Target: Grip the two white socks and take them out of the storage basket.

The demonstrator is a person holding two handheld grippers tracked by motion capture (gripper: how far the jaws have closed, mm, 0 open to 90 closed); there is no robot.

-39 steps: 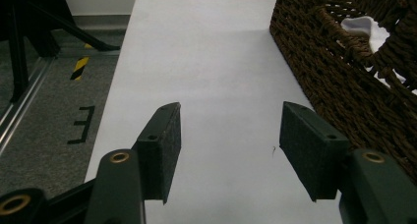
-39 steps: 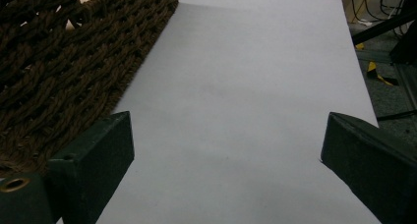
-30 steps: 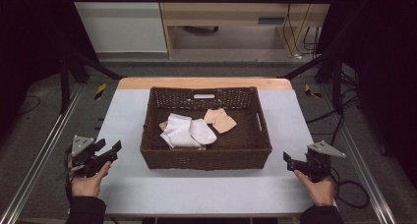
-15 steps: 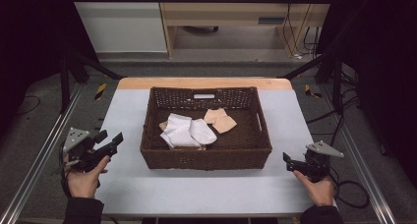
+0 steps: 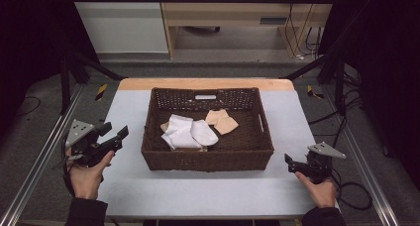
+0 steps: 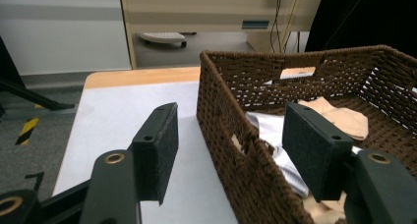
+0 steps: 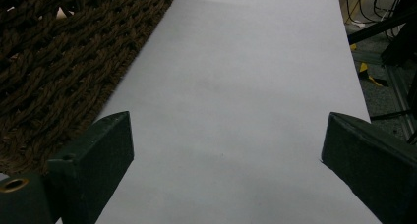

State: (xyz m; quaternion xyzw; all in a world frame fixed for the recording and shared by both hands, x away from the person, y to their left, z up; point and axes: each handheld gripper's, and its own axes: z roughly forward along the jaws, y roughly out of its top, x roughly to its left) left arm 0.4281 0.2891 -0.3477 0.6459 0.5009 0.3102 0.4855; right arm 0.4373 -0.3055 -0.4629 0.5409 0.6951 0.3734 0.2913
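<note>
- The woven basket (image 5: 207,156) sits in the middle of the white table (image 5: 208,194), and inside it lie a white sock (image 5: 188,133) and, just beside it toward the far right, a beige sock (image 5: 223,122).
- The left gripper (image 5: 115,139) hangs above the table's left edge, its jaws spread wide with nothing between them; in the left gripper view they straddle the basket's near corner, which suggests an approach over the wall toward the socks.
- The right gripper (image 5: 292,164) rests low near the basket's right side, jaws likewise parted and empty, apparently waiting on standby.
- Both socks lie loose and crumpled, so either would likely be pinched by a fold.
</note>
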